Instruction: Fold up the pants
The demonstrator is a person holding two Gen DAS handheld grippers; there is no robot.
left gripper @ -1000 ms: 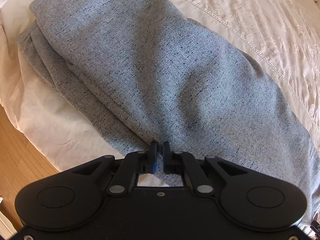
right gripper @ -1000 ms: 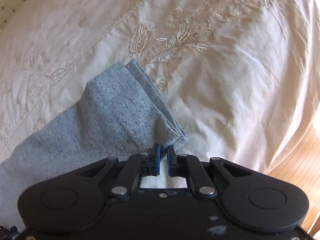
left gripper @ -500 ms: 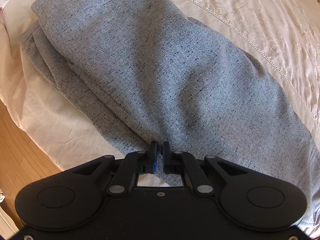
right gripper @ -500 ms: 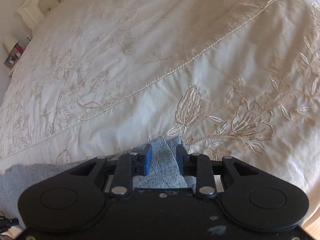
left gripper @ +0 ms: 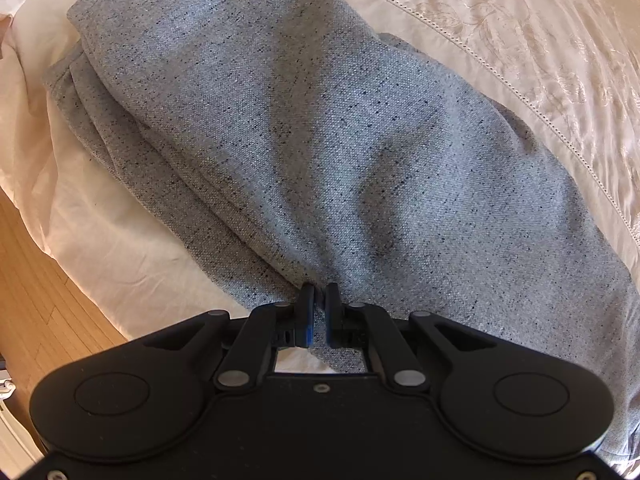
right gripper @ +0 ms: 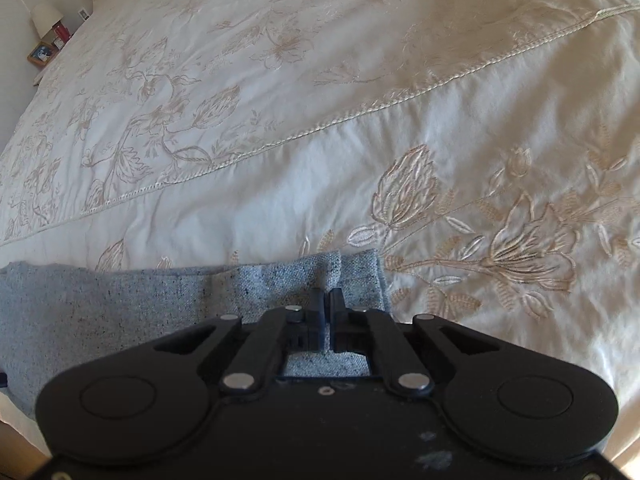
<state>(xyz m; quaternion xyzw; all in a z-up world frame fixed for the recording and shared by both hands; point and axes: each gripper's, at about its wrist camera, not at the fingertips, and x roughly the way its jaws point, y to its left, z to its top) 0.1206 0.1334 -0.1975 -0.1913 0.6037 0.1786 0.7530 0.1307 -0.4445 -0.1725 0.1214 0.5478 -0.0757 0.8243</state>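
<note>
On the cream embroidered bedspread (right gripper: 280,128), the grey pants (left gripper: 320,152) are lying flat near the bed's edge, their long axis running along that edge, beside the wooden floor (left gripper: 36,300). The left gripper (left gripper: 318,300) is pinching a fold of the cloth, jaws nearly together, with the wider, layered end stretching away from it. The right gripper (right gripper: 329,300) is clamping tight on the narrow cuff end (right gripper: 352,276), which is pointing toward the stitched flowers (right gripper: 516,248).

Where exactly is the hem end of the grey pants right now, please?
In the right wrist view, the hem end of the grey pants lies low and centre on the cream bedspread, beside the embroidered flowers, pinched in the shut right tool.
</note>
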